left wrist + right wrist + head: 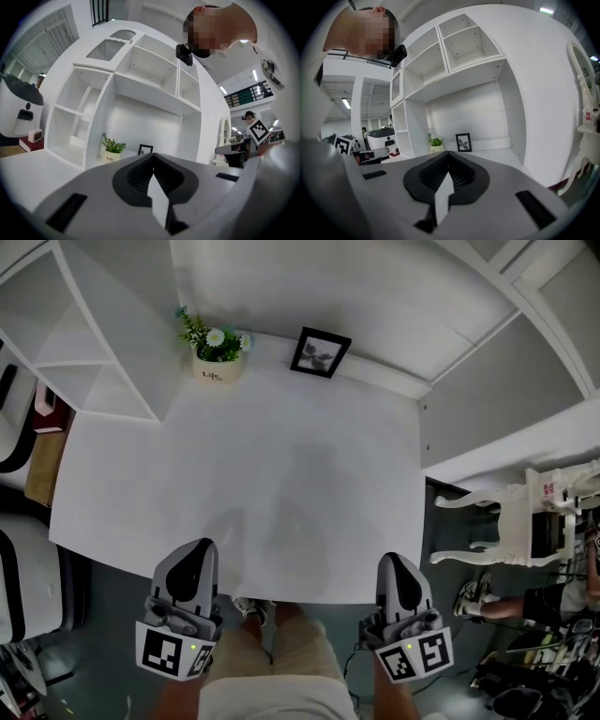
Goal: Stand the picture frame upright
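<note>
A black picture frame (320,352) with a leaf print stands upright at the far edge of the white table (281,484), against the back wall. It also shows small in the left gripper view as the frame (145,149) and in the right gripper view as the frame (463,142). My left gripper (195,559) hangs at the table's near edge on the left, shut and empty. My right gripper (397,570) hangs at the near edge on the right, also shut and empty. Both are far from the frame.
A potted plant (217,350) with white flowers stands left of the frame. White shelving (84,343) rises at the table's left. A white ornate chair (511,521) and a seated person are on the right. My legs are below the table's near edge.
</note>
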The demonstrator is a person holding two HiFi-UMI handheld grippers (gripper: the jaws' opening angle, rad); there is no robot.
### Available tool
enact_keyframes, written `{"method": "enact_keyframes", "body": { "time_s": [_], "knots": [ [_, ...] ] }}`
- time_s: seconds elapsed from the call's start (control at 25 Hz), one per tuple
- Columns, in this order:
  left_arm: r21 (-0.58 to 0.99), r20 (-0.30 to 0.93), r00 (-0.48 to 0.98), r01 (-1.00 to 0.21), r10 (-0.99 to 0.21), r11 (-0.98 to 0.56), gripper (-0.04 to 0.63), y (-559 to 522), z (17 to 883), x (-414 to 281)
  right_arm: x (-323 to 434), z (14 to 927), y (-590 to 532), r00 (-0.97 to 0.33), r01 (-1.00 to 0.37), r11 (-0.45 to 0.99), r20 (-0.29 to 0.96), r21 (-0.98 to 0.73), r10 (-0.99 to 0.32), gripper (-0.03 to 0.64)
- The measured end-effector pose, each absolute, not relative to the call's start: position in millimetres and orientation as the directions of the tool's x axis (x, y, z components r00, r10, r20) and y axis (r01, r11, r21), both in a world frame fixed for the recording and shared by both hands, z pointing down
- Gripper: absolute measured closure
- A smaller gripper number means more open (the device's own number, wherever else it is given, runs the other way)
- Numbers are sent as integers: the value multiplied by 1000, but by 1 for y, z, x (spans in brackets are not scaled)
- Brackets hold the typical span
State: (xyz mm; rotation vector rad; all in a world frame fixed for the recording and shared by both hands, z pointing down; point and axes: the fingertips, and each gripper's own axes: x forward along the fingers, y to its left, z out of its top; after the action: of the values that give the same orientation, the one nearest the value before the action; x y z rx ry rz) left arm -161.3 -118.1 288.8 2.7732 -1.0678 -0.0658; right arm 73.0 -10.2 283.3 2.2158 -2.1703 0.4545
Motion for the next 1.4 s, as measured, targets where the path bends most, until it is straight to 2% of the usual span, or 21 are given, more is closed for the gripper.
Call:
{"method": "enact_keyframes", "body": {
  "time_s": [0.56, 1.4],
  "knots": [
    [168, -22, 758, -640, -652, -750, 577, -99, 260, -168, 56, 258, 5, -8, -990, -22, 210, -142, -978, 607],
    [192, -6, 770, -625, -638, -756, 577, -104, 273, -155, 63, 266, 9, 7, -989, -41, 228, -144, -974, 607]
  ]
}}
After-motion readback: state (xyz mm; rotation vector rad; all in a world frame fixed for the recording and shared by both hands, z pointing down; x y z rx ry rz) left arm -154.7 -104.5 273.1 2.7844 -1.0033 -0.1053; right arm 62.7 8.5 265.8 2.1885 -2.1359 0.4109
